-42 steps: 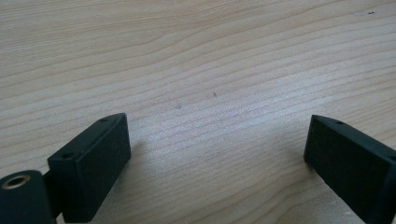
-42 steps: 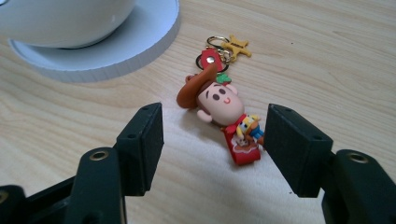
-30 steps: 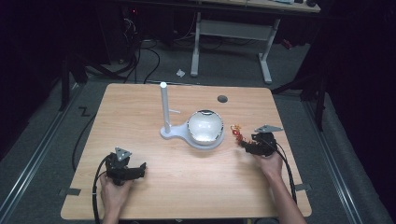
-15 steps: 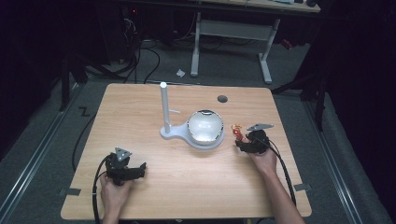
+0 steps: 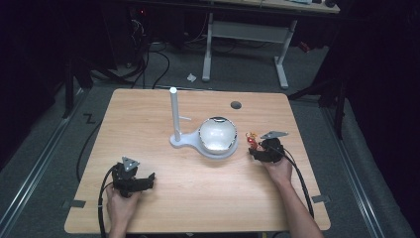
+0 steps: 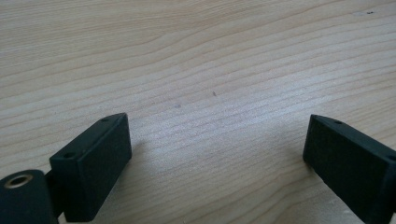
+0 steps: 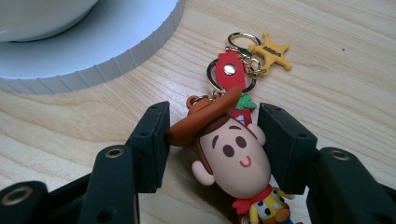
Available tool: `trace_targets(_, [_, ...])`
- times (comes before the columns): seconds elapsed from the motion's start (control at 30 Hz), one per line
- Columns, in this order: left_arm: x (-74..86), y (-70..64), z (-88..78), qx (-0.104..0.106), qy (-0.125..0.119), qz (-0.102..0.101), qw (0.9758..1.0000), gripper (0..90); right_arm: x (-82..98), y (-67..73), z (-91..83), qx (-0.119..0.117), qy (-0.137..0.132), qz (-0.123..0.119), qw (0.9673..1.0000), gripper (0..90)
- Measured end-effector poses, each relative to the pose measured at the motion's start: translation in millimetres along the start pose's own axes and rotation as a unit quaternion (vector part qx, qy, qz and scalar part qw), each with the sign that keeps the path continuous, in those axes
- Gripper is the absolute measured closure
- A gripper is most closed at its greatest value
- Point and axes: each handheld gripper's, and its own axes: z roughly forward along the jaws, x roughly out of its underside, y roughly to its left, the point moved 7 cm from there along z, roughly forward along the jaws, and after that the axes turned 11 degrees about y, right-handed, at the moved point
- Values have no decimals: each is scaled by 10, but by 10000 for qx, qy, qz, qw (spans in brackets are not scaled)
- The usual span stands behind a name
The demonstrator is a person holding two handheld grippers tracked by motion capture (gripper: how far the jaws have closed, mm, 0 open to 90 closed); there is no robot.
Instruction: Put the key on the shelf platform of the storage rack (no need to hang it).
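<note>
The wooden table (image 5: pixel 198 198) carries a white stand (image 5: pixel 184 140) near its middle: a flat base with a thin upright post (image 5: pixel 174 113) at its left end and a white bowl (image 5: pixel 216 134) sitting on its round right end. The bowl's inside reads as pale and bare in the high view, though that picture is too small to be sure of anything little in it. In the right gripper view the ribbed edge of the base (image 7: pixel 116 51) lies at upper left, near the keychain but apart from it.

The left hand (image 5: pixel 120 201) rests low on the table's left side, holding the left gripper (image 5: pixel 132 179) close over the wood. Its jaws stand wide apart with bare table between them (image 6: pixel 215 144).

The right hand (image 5: pixel 278 168) lies on the table just right of the stand, with the right gripper (image 5: pixel 258 151) pointing toward the bowl. Its jaws have just been closing, and the cowboy figure keychain (image 7: pixel 231 154) is between them: the left jaw meets the brim of the brown hat and the right jaw sits against the side of the head. The figure lies flat on the table, face up. Ahead of the hat trail a red strap (image 7: pixel 230 74), gold rings and a yellow star charm (image 7: pixel 270 51), all lying on the wood.
</note>
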Motion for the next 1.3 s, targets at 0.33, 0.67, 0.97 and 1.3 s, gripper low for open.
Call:
trace_targets(0.33, [0, 0, 0, 1, -5, -2, 10000, 81, -37, 14, -87, -207, -180, 82, 9996, 470])
trace_targets(0.67, [-1, 0, 1, 1, -5, -3, 10000, 81, -93, -8, -372, -436, -573, 193, 9972, 472])
trace_targets(0.97, [-1, 0, 1, 2, -6, -2, 10000, 81, -150, 3, -704, -731, -987, 403, 9916, 473])
trace_targets(1.3, [-3, -6, 0, 23, -16, 15, 10000, 89, -201, -1, -1149, -705, -1316, 304, 9883, 472])
